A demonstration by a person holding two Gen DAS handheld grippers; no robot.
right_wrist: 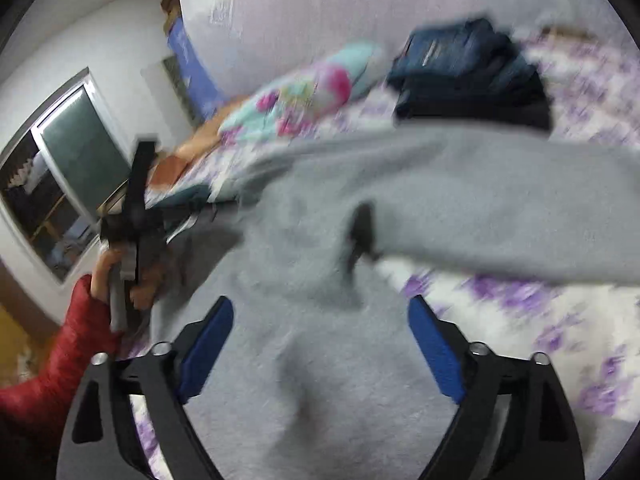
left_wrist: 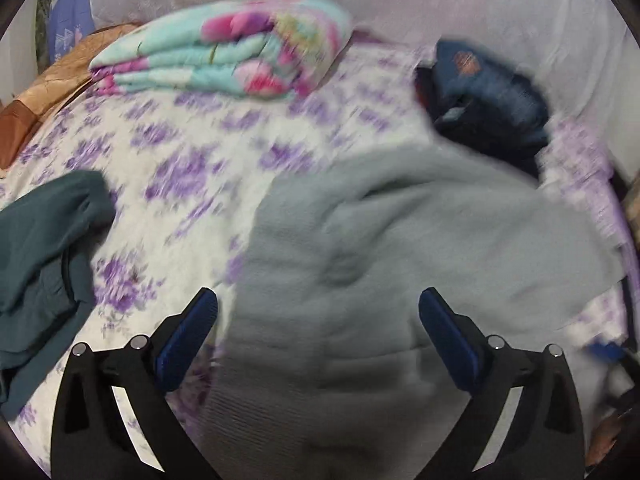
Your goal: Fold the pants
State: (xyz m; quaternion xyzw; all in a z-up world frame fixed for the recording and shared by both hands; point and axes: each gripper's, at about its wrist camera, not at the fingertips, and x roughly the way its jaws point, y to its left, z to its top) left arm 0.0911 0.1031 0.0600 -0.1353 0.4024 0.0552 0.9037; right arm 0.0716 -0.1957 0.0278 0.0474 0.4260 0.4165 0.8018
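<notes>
Early stage: grey pants [left_wrist: 360,240] lie spread and rumpled on the bed [left_wrist: 180,168], near its front edge, no neat fold visible yet. All folding looks left to do. Fabric is soft fleece-like grey, ribbed waistband nearest the left camera, 1 leg stretching toward the right side; heavy motion blur. Left hand-held gripper [left_wrist: 318,308] is released, jaws wide, hovering over the waistband, nothing held. Right hand-held gripper [right_wrist: 321,314] also released, jaws wide above the pants. Folded dark clothes [left_wrist: 488,92] and quilt [left_wrist: 224,48] sit toward the bed's far edge, a teal garment [left_wrist: 44,248] at left.
</notes>
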